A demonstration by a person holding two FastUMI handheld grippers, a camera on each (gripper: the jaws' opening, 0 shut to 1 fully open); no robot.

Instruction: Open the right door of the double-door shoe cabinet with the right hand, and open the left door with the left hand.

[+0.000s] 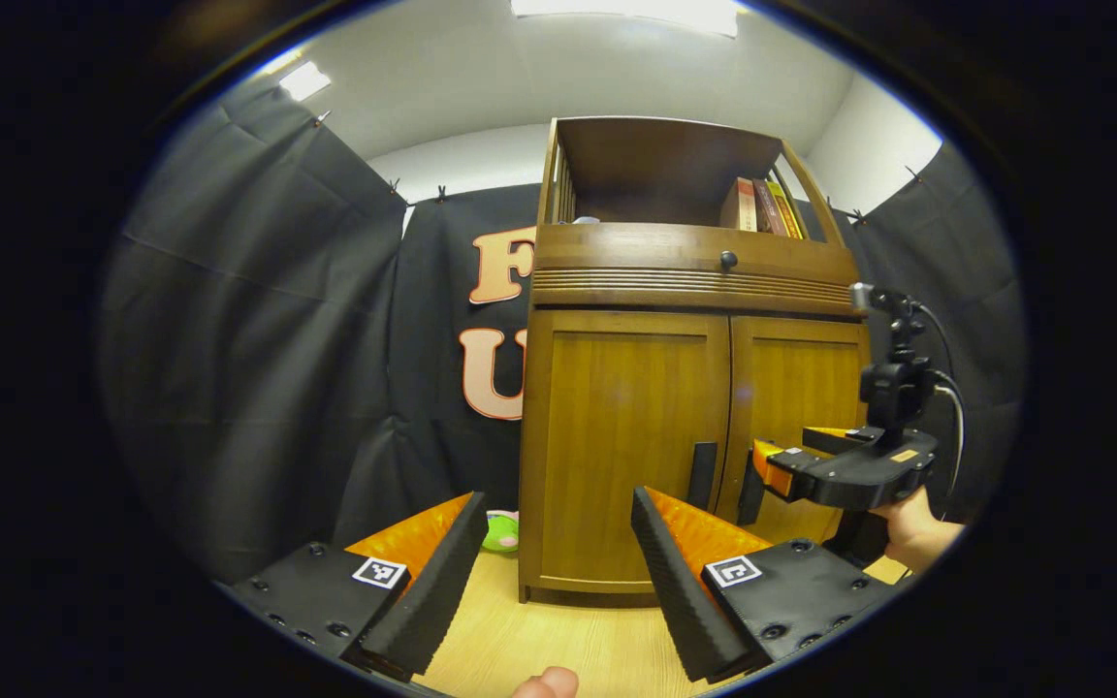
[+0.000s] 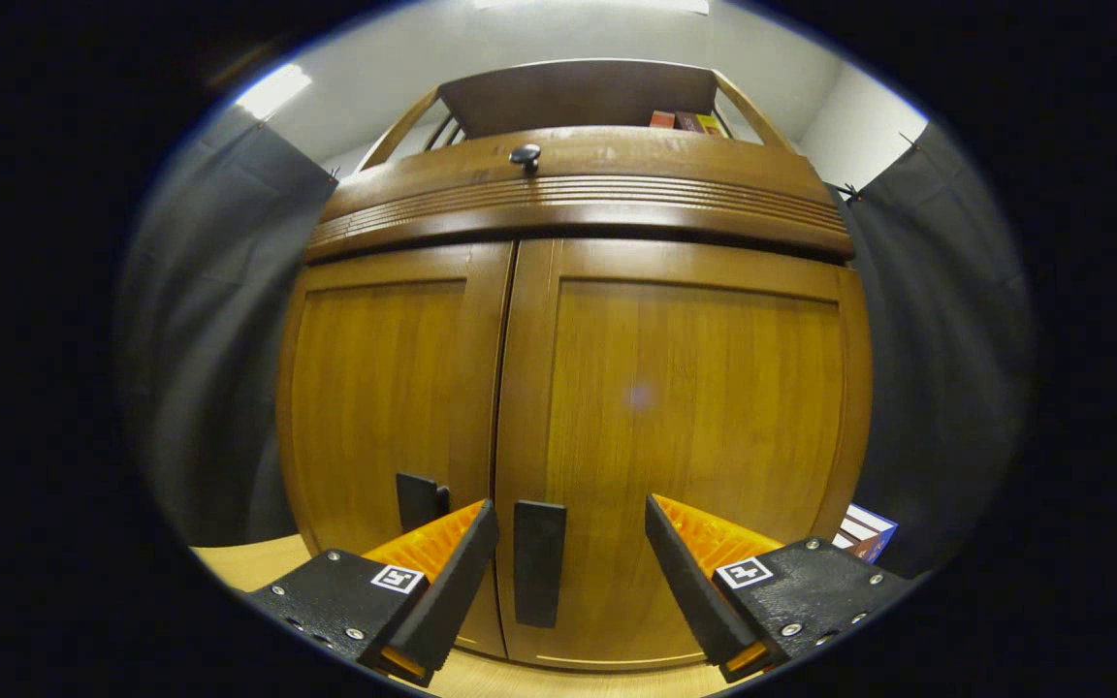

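cabinet: wooden shoe cabinet [image 1: 685, 388] seen centre-right of the left gripper view, standing on a light wood floor [image 1: 558, 645]; both doors shut.
left door: left door [image 1: 622, 441] closed, dark vertical handle [image 1: 701, 475] near its inner edge, lower centre of the left gripper view.
right door: right door [image 2: 680, 446] closed, centre of the right gripper view; its dark handle [image 2: 539, 562] sits low, between the right gripper's fingers, not touched.
left gripper: left gripper [image 1: 558, 572] at bottom of the left gripper view, fingers spread wide, nothing held, well short of the cabinet.
right gripper: right gripper [image 2: 568, 582] at bottom of the right gripper view, fingers released and wide apart, close to the right door; also seen at right of the left gripper view, held by a hand [image 1: 917, 533] near the door seam.
top: drawer knob [image 1: 728, 259] above the doors; books [image 1: 762, 206] on the open shelf, upper right.
floor: green item [image 1: 500, 531] left of the cabinet base, identity cannot be told.
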